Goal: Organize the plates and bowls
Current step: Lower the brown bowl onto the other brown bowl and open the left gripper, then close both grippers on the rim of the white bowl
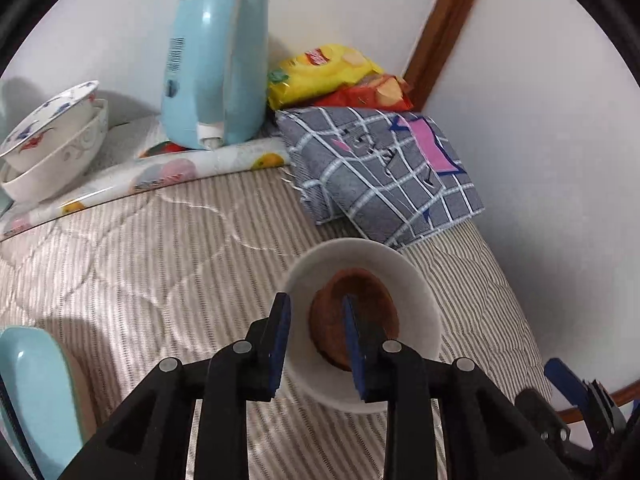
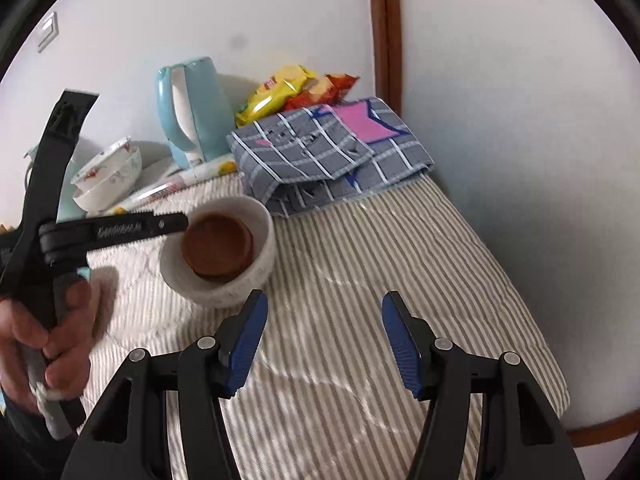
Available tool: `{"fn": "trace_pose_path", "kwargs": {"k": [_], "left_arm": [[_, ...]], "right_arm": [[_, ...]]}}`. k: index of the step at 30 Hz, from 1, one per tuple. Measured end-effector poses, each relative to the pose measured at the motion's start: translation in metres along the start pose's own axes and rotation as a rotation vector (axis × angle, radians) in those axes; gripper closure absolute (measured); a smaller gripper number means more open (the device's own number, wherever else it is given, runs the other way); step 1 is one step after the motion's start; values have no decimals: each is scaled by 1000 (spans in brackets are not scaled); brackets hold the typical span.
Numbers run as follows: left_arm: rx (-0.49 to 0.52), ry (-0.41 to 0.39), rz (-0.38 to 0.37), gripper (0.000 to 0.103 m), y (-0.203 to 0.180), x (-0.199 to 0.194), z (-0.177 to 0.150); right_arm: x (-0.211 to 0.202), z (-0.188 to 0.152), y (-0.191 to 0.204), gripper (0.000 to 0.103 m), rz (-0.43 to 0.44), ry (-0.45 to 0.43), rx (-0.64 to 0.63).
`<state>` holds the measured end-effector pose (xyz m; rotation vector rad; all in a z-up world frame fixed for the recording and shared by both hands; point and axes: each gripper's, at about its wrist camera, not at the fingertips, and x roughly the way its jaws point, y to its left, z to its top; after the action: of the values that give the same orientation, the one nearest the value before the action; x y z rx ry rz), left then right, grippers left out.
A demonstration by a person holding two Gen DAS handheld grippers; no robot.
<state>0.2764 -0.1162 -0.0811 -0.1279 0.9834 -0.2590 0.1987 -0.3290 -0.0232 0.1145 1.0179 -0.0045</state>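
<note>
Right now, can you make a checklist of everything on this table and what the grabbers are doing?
Surface: striped cloth over the table, a fruit-print mat at the back.
Job's things: white bowl with a brown dish inside; two stacked bowls at back left; blue dish at the near left edge.
Clutter: kettle, snack bags, folded checked cloth.
Grippers: left gripper astride the white bowl's rim, pads off it; right gripper open, holding nothing.
Cables: nothing seen.
Surroundings: white wall, wooden trim, a wall switch.
</note>
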Motion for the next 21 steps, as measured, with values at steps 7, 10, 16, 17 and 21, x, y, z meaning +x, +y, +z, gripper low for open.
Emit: {"fn": "trace_pose_path", "kwargs": {"k": [7,10,16,17,21], "left_arm": [[-63,33,15,75,29,-2,-3],[-77,44,6,75,35,1,-4],[-86,70,-12,75,37,12,-3],[-81,79,-13,75,35,16,-3],[-65,108,-7,75,31,30,-2]], "right_arm": [[25,23,20,44,40,21,-22],[43,29,28,44,38,53,-26],[78,32,34,55,19,122,-12],[81,32,34,57,14,129,-12],[95,30,38,66,17,151,-26]]}}
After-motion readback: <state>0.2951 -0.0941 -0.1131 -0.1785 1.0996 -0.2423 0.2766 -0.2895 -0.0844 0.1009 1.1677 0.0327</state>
